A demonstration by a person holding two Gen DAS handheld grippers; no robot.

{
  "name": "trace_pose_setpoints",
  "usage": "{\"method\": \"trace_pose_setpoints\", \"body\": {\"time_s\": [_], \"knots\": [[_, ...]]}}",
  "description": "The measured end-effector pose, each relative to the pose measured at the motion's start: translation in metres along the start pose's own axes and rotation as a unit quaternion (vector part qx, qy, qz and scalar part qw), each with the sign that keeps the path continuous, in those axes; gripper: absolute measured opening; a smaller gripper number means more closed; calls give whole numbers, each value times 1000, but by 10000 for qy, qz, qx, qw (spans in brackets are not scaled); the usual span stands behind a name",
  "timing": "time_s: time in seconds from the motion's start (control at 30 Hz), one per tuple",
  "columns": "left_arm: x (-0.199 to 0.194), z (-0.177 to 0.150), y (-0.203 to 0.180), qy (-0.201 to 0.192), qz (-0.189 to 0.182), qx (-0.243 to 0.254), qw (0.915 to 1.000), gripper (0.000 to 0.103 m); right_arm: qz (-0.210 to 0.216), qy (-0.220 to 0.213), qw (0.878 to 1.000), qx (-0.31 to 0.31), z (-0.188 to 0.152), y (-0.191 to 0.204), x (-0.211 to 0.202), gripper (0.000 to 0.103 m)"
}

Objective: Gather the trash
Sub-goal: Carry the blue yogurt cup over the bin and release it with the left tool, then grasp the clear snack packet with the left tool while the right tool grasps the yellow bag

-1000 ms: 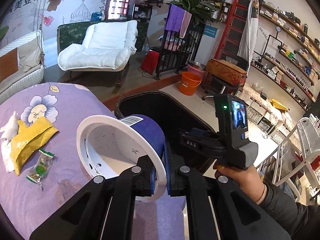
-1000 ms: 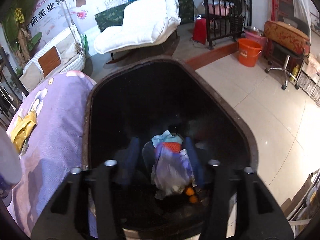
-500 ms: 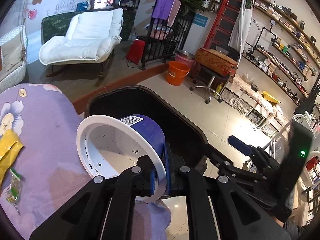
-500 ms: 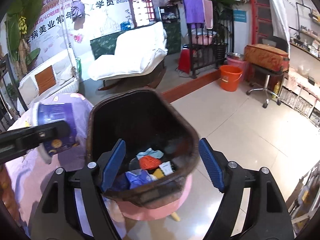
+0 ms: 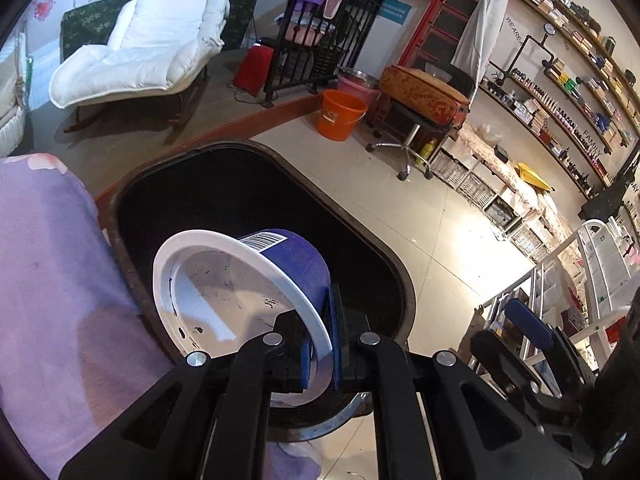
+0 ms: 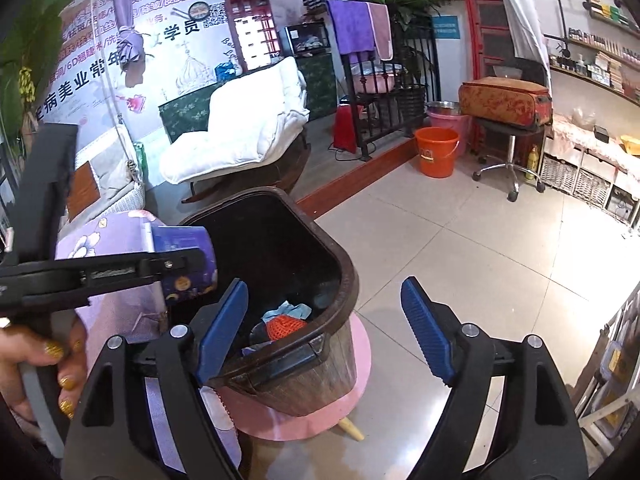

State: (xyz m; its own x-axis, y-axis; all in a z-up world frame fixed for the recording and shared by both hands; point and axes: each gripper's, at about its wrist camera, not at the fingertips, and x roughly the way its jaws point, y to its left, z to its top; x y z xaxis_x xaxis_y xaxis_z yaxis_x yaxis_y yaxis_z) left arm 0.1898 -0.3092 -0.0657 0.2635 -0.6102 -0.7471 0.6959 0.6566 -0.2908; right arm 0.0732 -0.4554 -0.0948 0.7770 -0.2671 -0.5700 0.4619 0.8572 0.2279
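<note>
My left gripper (image 5: 322, 350) is shut on the rim of a blue paper cup (image 5: 248, 292) with a white inside, held on its side over the near left edge of the dark brown trash bin (image 5: 400, 276). The cup (image 6: 184, 260) and the left gripper (image 6: 176, 266) also show in the right wrist view, at the bin's left rim (image 6: 344, 264). My right gripper (image 6: 324, 328) is open and empty, drawn back from the bin's near corner. Trash (image 6: 286, 320) lies in the bin's bottom.
The bin stands on a pink stool (image 6: 360, 372) beside a table with a purple flowered cloth (image 5: 48, 280). An orange bucket (image 6: 436, 152), a wheeled stool with a case (image 6: 504, 108), a white lounge chair (image 5: 148, 56) and shelving (image 5: 560, 120) stand around on the tiled floor.
My left gripper has carried the cup to the right, from over the table to over the bin's edge. My right gripper has come up out of the bin and pulled back, open.
</note>
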Motion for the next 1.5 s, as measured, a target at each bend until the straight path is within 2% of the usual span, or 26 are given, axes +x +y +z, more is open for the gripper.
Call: {"method": "trace_pose_setpoints", "body": {"time_s": [0.23, 0.3, 0.37, 0.43, 0.47, 0.6, 0.8, 0.97, 1.33, 1.5], "knots": [[21, 2, -1, 383, -5, -42, 9993, 11, -111, -26, 9997, 194, 0, -10, -2, 79], [25, 2, -2, 458, 70, -20, 9989, 21, -145, -42, 9996, 243, 1, -14, -2, 81], [29, 2, 0, 545, 99, -42, 9985, 57, -162, -85, 9993, 320, 2, -18, -4, 84], [25, 1, 2, 434, 107, -104, 9989, 69, -191, -107, 9992, 347, 3, -19, -5, 84], [23, 1, 3, 402, 109, -126, 9990, 71, -211, -115, 9991, 351, 4, -19, -5, 84], [19, 2, 4, 426, 54, -163, 9989, 74, -232, -121, 9988, 405, 5, -21, -4, 84], [0, -7, -1, 230, 317, 50, 9992, 77, -200, -125, 9990, 372, 6, -15, -5, 84], [-23, -16, 6, 7, 435, -22, 9991, 80, -106, -68, 9994, 329, 6, -8, -3, 86], [-76, -48, 27, -415, 858, -245, 9951, 84, 510, 290, 9982, 100, 4, 31, 4, 87], [-95, -66, 46, -454, 1075, -467, 9921, 84, 857, 498, 9950, -152, 0, 59, 8, 87]]}}
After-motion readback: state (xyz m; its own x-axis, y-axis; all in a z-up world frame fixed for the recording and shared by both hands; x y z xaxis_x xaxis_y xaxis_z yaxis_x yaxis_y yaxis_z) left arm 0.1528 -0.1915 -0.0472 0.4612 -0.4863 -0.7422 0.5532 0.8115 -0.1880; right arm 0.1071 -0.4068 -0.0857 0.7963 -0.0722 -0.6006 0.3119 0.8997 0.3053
